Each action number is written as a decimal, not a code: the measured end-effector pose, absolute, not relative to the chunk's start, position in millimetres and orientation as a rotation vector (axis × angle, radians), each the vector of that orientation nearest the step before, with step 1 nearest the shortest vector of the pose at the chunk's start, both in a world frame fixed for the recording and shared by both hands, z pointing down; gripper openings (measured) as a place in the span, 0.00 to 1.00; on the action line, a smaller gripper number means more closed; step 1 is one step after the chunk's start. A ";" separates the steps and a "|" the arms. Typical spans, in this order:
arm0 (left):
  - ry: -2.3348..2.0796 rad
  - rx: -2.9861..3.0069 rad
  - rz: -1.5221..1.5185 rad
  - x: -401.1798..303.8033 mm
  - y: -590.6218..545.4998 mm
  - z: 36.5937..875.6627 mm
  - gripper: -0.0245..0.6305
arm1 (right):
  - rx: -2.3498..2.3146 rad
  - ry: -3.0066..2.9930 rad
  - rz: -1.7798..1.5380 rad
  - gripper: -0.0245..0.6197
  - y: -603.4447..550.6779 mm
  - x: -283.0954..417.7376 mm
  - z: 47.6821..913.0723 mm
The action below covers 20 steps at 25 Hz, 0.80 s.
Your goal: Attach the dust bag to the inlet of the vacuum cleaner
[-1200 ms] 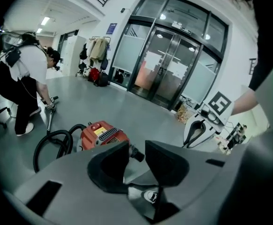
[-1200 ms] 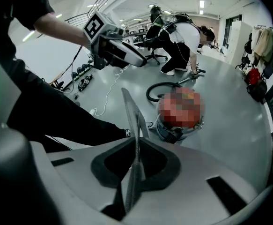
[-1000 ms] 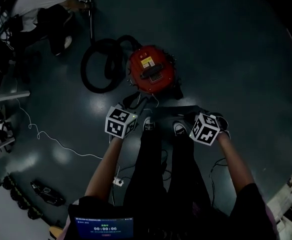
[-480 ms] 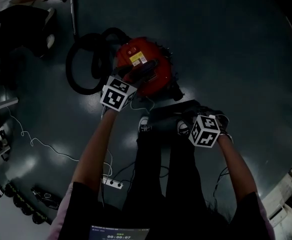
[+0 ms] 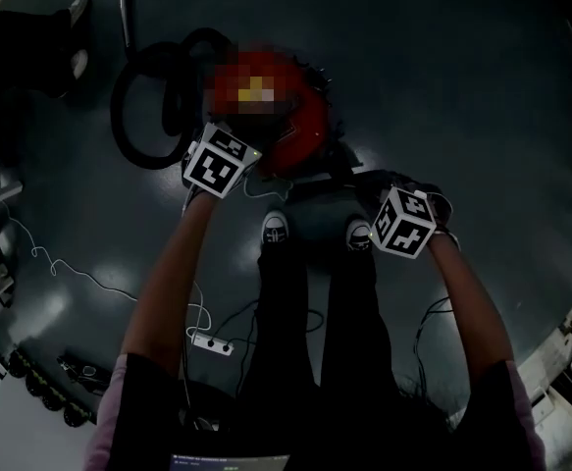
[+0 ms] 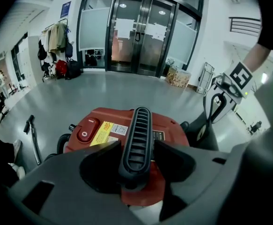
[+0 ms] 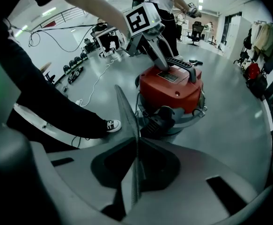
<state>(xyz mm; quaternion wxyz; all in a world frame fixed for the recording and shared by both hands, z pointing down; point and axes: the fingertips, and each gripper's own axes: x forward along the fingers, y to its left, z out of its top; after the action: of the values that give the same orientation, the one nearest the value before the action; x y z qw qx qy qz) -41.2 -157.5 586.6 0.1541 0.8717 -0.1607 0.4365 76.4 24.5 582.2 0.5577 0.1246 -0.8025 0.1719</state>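
Note:
The red vacuum cleaner (image 5: 303, 133) stands on the floor in front of my feet, its top partly under a mosaic patch. My left gripper (image 6: 136, 146) hangs over its black ribbed handle (image 6: 137, 125). The jaws stand wide on either side of the handle, which lies between them. My right gripper (image 7: 137, 142) is shut on the dust bag (image 7: 127, 121), a thin flat grey sheet seen edge-on. The bag (image 5: 325, 209) hangs low by my shoes. The vacuum's black inlet (image 7: 162, 118) faces the right gripper, a short way beyond the bag.
A black hose (image 5: 153, 106) lies coiled left of the vacuum. A white power strip (image 5: 212, 343) and its cables trail on the floor by my left leg. My shoes (image 5: 276, 229) stand just behind the vacuum. Another person (image 7: 164, 3) stands far back.
My left gripper has moved forward and down from beside my shoes onto the vacuum's top handle. The right gripper has sunk a little with the bag. The vacuum now looks nearer.

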 end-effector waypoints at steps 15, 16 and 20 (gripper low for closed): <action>-0.511 2.525 1.194 -38.2 -166.6 596.0 0.33 | 0.296 -1.889 -0.039 0.10 6.7 75.1 626.8; -0.515 2.525 1.194 -39.2 -166.1 596.8 0.33 | 0.318 -1.904 -0.004 0.10 5.2 78.1 627.7; -0.509 2.529 1.190 -38.1 -166.1 598.1 0.33 | 0.336 -1.940 0.073 0.10 -1.6 86.5 632.0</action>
<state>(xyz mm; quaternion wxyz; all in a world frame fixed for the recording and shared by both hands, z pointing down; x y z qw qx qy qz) -38.1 -166.1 598.1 0.1498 0.8801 -0.1773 0.4142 86.5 -1.6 632.0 0.5527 0.1423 -0.8206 0.0308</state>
